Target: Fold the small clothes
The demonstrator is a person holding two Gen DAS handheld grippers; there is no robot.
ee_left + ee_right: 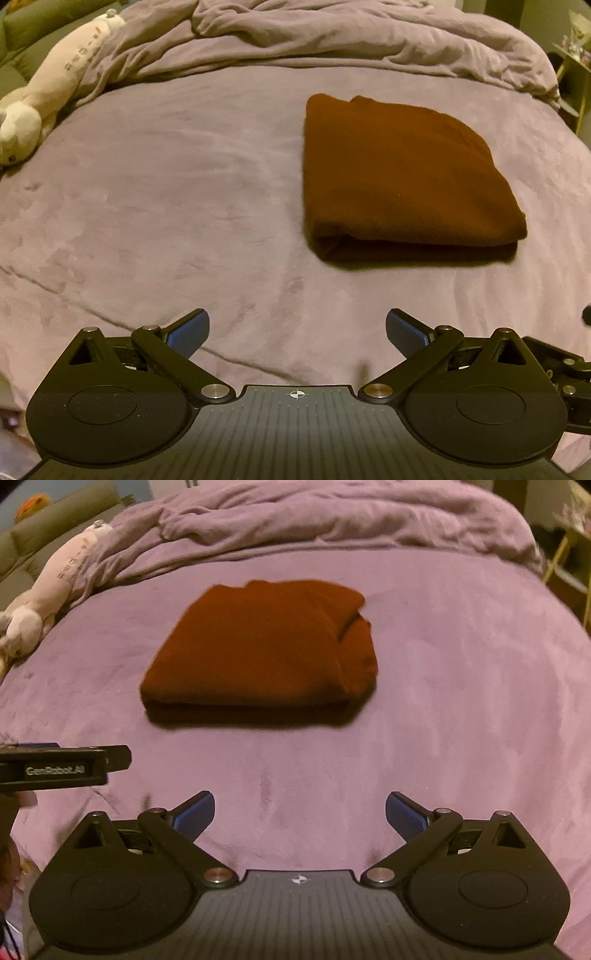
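**Folding looked finished: brown garment lay in a neat packet, both grippers empty**

Covering nearly all of both views was a bed (pixel 147 221) dressed in a soft mauve cover, smooth in the middle and free of other clothes as far as the pictures showed. Along its far side a rumpled duvet (pixel 332 40) of the same colour was bunched in loose ridges.

On the smooth part lay the brown garment (pixel 258 646), the only piece of clothing in sight. It had been folded into a compact, roughly rectangular packet several layers thick, with a rounded fold edge facing the cameras and one narrower flap tucked over its right side. It rested flat on the cover, touching nothing else.

At the bed's far left edge lay a pale stuffed toy (pixel 40 99), well apart from the garment.

The left gripper (pixel 297 334) hovered over bare cover, its jaws wide apart and holding nothing. The right gripper (pixel 300 814) likewise stood with jaws spread wide and empty, near the garment's front edge but clear of it.

Judging from this, the folding of this item seemed complete; whether more clothes waited out of view could not be told.
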